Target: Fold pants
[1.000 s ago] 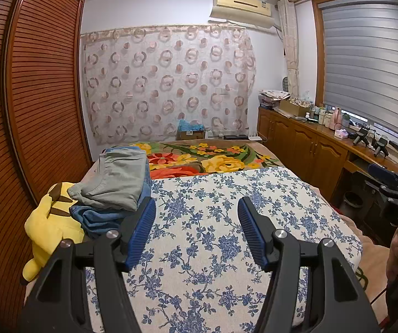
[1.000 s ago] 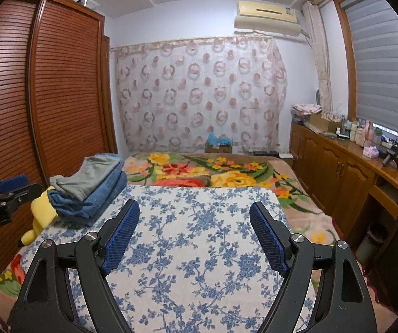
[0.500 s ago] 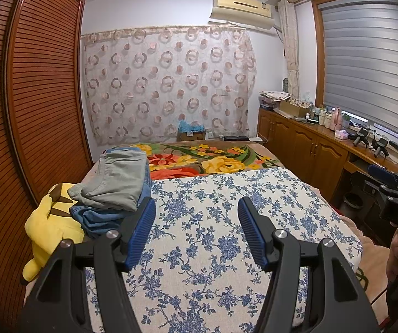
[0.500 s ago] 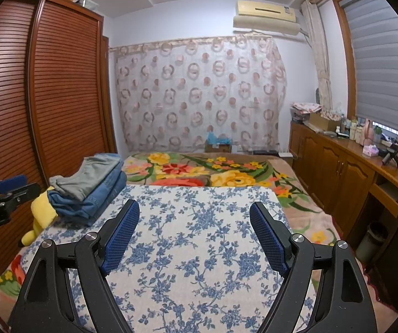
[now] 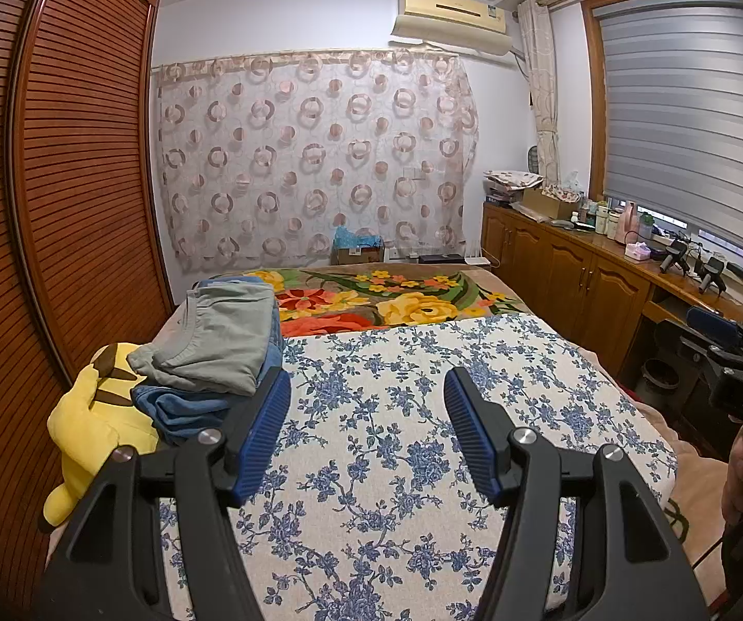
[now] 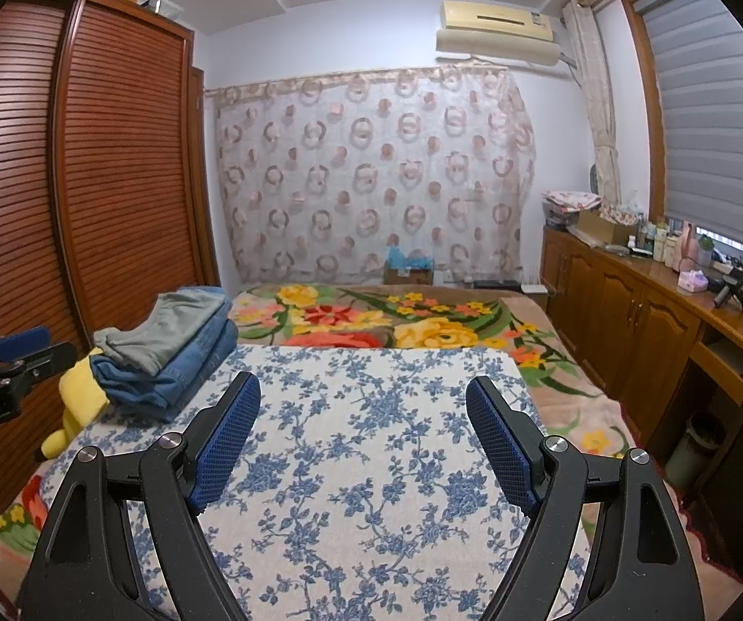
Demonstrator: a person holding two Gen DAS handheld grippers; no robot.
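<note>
A stack of folded pants lies at the bed's left side: grey pants (image 5: 216,334) on top of blue jeans (image 5: 185,406). The stack also shows in the right wrist view, grey pants (image 6: 164,331) over jeans (image 6: 174,372). My left gripper (image 5: 366,403) is open and empty, held above the blue-flowered cloth (image 5: 397,466), just right of the stack. My right gripper (image 6: 363,409) is open and empty above the same cloth (image 6: 366,466). Each gripper appears at the edge of the other's view, the right one (image 5: 733,357) and the left one (image 6: 3,357).
A yellow plush toy (image 5: 91,424) lies left of the stack against the slatted wardrobe (image 5: 60,207). A flowered blanket (image 5: 397,300) covers the far end of the bed. Wooden cabinets (image 5: 578,279) with bottles and boxes run along the right wall.
</note>
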